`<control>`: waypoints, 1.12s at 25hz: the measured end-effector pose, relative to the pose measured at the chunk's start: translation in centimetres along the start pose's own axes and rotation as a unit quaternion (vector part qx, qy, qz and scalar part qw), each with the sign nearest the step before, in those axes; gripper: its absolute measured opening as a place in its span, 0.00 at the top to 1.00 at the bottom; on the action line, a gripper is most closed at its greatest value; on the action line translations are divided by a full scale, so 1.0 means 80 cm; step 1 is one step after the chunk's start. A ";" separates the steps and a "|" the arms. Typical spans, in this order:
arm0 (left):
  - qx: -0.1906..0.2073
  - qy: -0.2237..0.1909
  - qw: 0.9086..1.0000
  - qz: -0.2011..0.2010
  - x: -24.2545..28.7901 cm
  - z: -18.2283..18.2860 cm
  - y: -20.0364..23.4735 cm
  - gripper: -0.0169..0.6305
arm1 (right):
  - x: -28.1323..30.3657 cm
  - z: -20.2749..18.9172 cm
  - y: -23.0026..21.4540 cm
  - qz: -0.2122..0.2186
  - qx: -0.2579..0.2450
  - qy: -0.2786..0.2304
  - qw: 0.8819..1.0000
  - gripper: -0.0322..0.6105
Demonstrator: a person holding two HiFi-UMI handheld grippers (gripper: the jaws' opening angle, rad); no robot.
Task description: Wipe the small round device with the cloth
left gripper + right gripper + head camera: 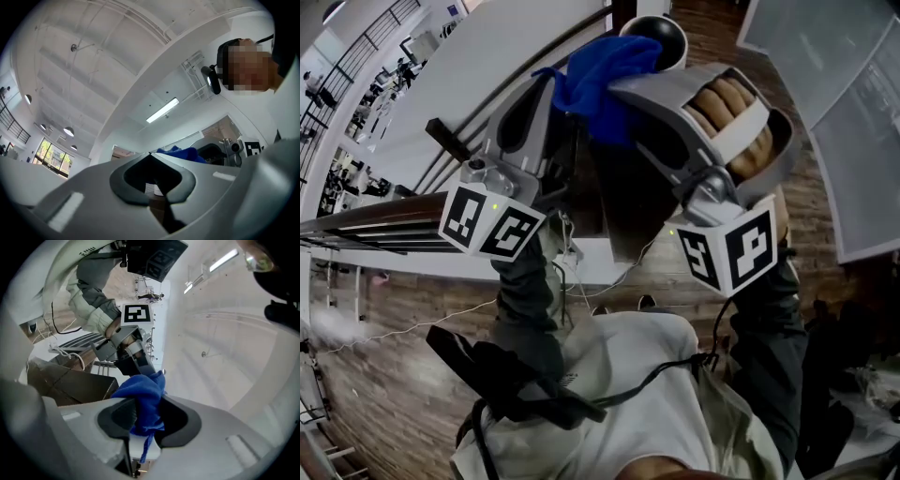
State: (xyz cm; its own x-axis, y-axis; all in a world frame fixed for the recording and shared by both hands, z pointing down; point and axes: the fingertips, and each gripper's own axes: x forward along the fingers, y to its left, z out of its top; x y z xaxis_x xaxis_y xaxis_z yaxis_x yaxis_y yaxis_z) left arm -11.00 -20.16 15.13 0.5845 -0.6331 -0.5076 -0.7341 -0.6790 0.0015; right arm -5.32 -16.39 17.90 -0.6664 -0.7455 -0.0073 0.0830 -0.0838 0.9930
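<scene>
The right gripper [140, 401] is nearest, raised close to the head camera by a hand [733, 117] wrapped round its grip. Its fingers are clamped on the blue cloth [143, 399]. The cloth is a soft, fuzzy, bright blue. It is bunched into a knot that swells out above the fingertips, and a thin strand hangs down behind them.

The left gripper [150, 154] is held up just beside it, its tip pointing at the cloth. Its fingers are together, fingertips meeting, and nothing shows between them.

Just past the cloth in the head view sits a small round device [661, 36] with a pale rim and a dark domed top. The cloth covers its left edge, and I cannot tell what it rests on.

Below the grippers are the person's grey sleeves and white shirt [647, 394], crossed by black straps and a cable. Further off lie a wooden floor [394, 375], a white tabletop [487, 66] and dark railings [375, 220].
</scene>
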 end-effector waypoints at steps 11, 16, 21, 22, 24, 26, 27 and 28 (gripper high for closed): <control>-0.010 0.010 1.000 -0.025 -0.008 -0.004 -0.010 0.97 | -0.061 -0.064 -0.039 -0.067 0.246 -0.032 0.967 0.75; -0.015 0.013 0.999 -0.036 -0.003 -0.006 -0.014 0.97 | -0.055 -0.129 -0.080 -0.168 0.267 0.033 0.948 0.75; -0.017 0.018 0.999 -0.043 0.002 -0.017 -0.023 0.97 | -0.037 -0.111 -0.070 -0.148 0.220 0.061 0.962 0.75; -0.018 0.019 0.999 -0.044 0.003 -0.019 -0.022 0.97 | -0.039 -0.106 -0.062 -0.144 0.215 0.060 0.964 0.75; -0.020 0.022 0.999 -0.045 0.003 -0.022 -0.020 0.97 | -0.045 -0.099 -0.037 -0.122 0.227 0.057 0.965 0.75; -0.022 0.024 0.999 -0.043 0.002 -0.024 -0.017 0.97 | -0.047 -0.092 -0.008 -0.090 0.243 0.058 0.964 0.75; -0.024 0.025 0.999 -0.042 0.001 -0.025 -0.017 0.97 | -0.047 -0.089 0.002 -0.079 0.246 0.056 0.964 0.75; -0.026 0.025 0.999 -0.041 0.000 -0.026 -0.016 0.97 | -0.047 -0.086 0.006 -0.073 0.249 0.052 0.965 0.75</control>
State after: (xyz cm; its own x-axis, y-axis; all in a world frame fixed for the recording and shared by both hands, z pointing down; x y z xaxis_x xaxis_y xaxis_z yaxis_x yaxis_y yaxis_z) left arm -9.31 -20.08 16.91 0.6593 -0.5920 -0.4635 -0.6651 -0.7467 0.0074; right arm 2.35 -18.17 17.62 -0.5648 -0.8137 -0.1373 -0.3886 0.1155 0.9142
